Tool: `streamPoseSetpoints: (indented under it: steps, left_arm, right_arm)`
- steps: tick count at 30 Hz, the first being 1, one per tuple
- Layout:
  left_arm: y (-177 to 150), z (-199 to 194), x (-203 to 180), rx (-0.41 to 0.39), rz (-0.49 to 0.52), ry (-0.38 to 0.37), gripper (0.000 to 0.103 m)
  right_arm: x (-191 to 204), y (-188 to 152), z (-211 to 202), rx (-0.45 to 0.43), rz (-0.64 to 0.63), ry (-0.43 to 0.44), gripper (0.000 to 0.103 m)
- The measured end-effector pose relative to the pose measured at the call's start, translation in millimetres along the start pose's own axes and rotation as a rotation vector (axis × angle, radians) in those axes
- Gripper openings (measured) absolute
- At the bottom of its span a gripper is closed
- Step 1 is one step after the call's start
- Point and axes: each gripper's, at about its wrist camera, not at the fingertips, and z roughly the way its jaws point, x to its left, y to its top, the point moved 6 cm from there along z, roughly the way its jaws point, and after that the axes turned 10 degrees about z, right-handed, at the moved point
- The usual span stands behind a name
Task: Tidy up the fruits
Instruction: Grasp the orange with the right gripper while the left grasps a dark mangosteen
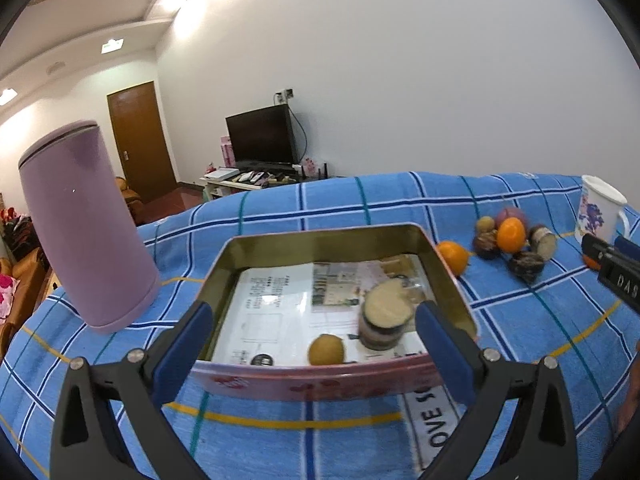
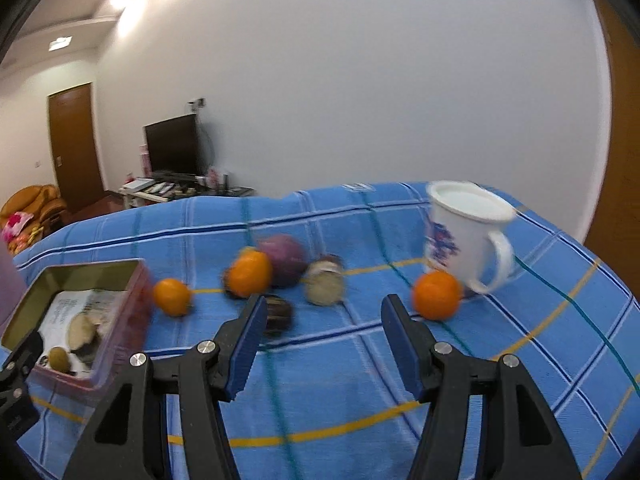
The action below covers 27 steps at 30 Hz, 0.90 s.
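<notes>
ahead of my right gripper – jaws apart, empty – the fruit pile sits left of centre; left gripper gapes over the tin.

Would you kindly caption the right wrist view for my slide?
Open right gripper over a blue plaid cloth, facing scattered fruit, an orange beside a white mug.

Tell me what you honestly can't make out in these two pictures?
- Print on the paper lining the tin: too small and glary in the left view.
- Dark fruits beside the oranges: smeared by motion in the right view, kind unclear.
- Right claw in the left view: cut by the edge, so its opening is unseen there.
- Orange near the mug: mostly hidden behind that claw.
- Left claw in the right view: only a sliver.
</notes>
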Motion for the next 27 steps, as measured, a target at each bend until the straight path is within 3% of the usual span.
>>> streamPoseSetpoints:
  steps: [14, 18, 24, 27]
  left_arm:
    - [22, -16, -78, -0.001, 0.109, -0.124, 0.103]
    - [38, -18, -100, 0.003, 0.098, -0.173, 0.103]
    - [54, -8, -128, 0.023, 0.108, -0.182, 0.103]
    - [55, 5, -137, 0.055, 0.095, -0.193, 0.103]
  right_arm:
    - [-93, 10, 35, 0.144, 0.140, -0.095, 0.061]
    - [-104, 14, 56, 0.201, 0.171, -0.099, 0.061]
    - [-108, 8, 88, 0.306, 0.231, -0.079, 0.061]
    - [-110, 10, 94, 0.307, 0.244, -0.068, 0.061]
